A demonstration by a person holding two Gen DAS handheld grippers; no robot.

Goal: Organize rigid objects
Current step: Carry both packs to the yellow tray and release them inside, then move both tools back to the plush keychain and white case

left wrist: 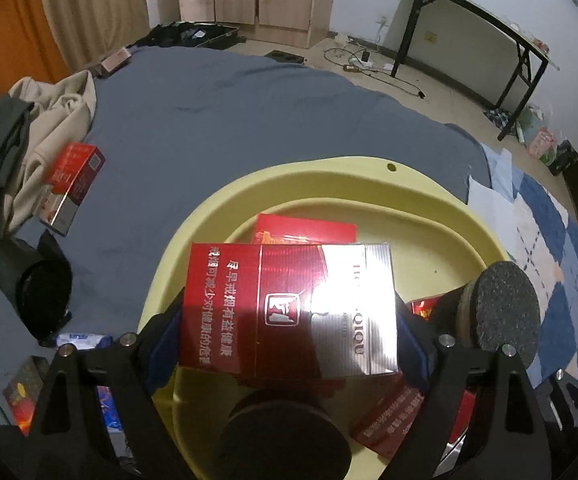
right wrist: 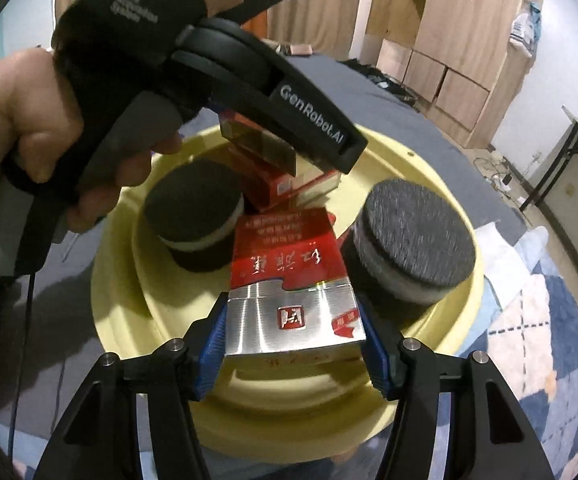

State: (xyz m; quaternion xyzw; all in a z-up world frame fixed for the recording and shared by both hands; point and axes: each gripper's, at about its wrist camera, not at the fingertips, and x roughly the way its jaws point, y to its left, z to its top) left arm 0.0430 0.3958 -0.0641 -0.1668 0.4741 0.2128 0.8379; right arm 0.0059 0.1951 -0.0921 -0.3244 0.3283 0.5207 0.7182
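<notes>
Both grippers clamp glossy red-and-silver cartons over the round pale-yellow plastic basin (left wrist: 329,184) on the blue bedsheet: left gripper (left wrist: 289,320) holds a wide carton (left wrist: 289,304), right gripper (right wrist: 293,336) a narrower carton (right wrist: 289,280).

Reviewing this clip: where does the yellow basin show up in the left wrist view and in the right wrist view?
Left wrist view: the yellow basin fills the lower centre, behind the held red box.
Right wrist view: yellow basin fills the centre, under both hand-held grippers.
Shared landmark: the grey-faced round puck at the basin's right side.
</notes>
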